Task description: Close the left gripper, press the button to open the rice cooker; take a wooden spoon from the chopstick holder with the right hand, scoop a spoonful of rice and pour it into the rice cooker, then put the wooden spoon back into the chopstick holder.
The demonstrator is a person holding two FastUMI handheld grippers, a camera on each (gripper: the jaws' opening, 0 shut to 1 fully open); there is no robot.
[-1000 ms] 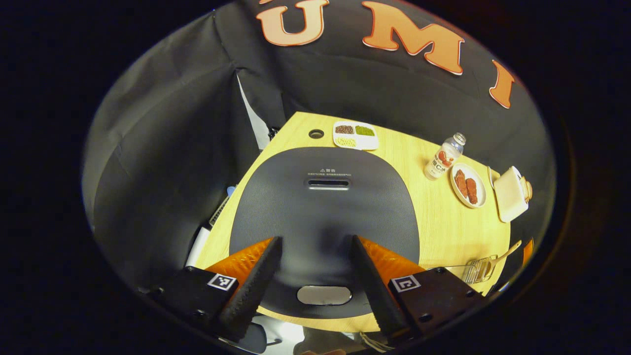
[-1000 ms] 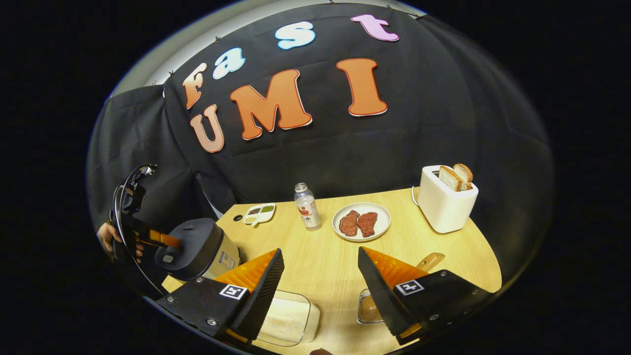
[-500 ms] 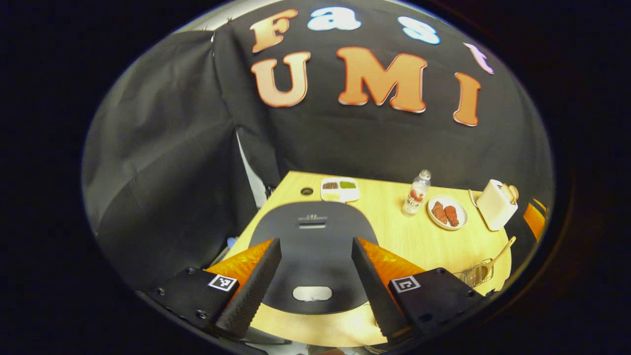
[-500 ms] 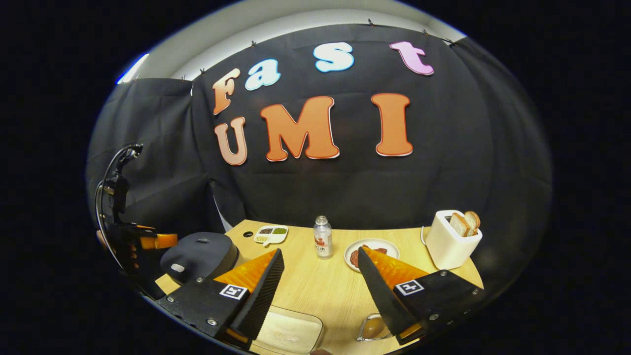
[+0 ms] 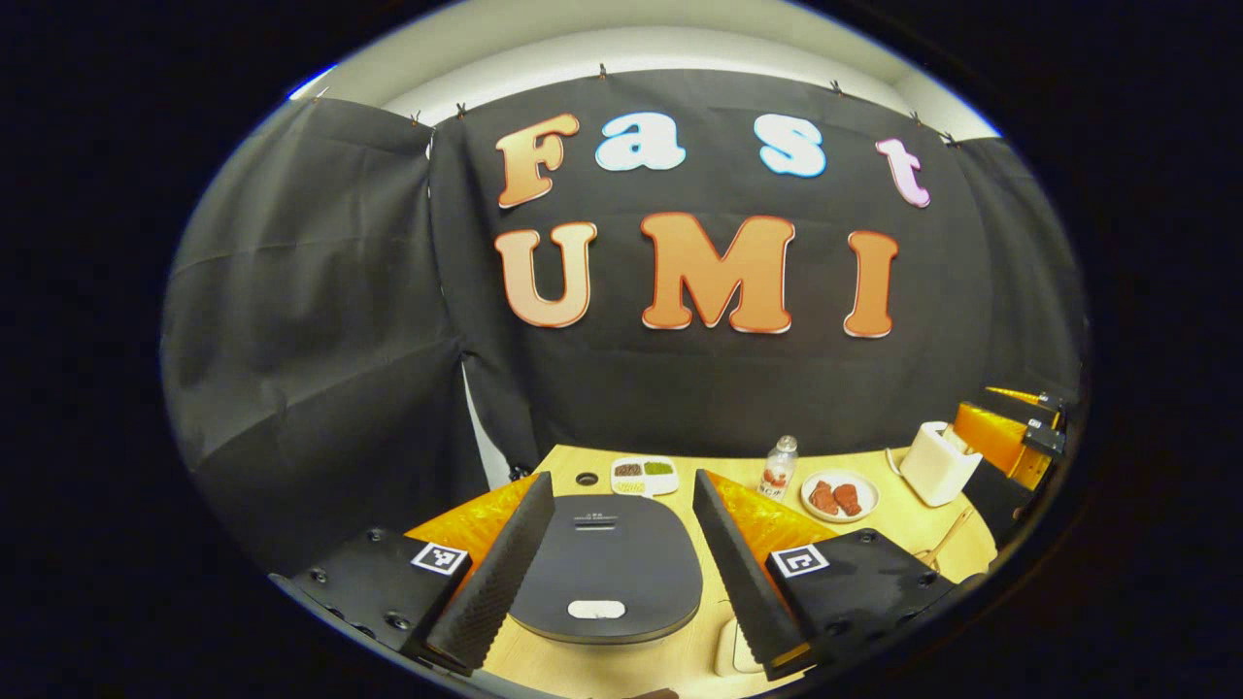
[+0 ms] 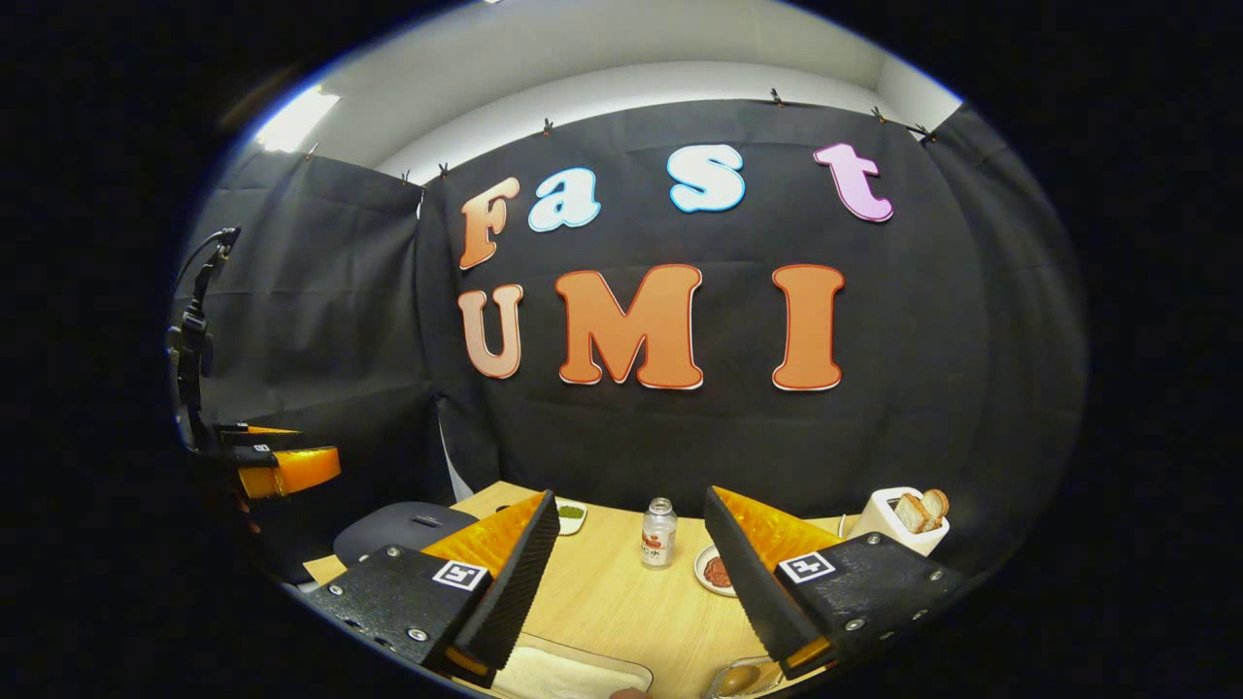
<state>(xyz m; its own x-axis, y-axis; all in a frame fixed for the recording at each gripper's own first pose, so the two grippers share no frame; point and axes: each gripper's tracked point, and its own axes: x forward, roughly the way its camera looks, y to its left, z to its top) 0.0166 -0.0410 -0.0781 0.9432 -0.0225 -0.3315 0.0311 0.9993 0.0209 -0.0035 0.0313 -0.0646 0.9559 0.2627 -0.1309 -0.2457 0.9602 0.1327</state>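
Both cameras tip up and back from the table. A moment ago the left gripper view looked straight down at the rice cooker lid from close by; now the rice cooker (image 5: 604,568) sits low and small, and the booth wall takes most of the picture. The same happens in the right gripper view. So both hands have pulled up and away.

On the left, the left gripper (image 5: 621,563) has its fingers spread wide, one on each side of the lid, holding nothing. The task says to close it first, and that is not done. The lid is flat and shut. The pale button (image 5: 596,609) sits at the near edge of the lid, and the little vent slot (image 5: 594,521) is at the far edge. So the lid's long way runs from near to far, button end toward the left gripper.

Moving right, the wooden spoon (image 5: 944,542) leans in the chopstick holder by the table's right edge, handle up and tilted to the right. I cannot see the holder itself well.

In the right gripper view, the right gripper (image 6: 631,573) is spread wide too, and empty. The rice (image 6: 573,675) lies in a clear box just under it.

I think the task has barely started. The button press comes next.
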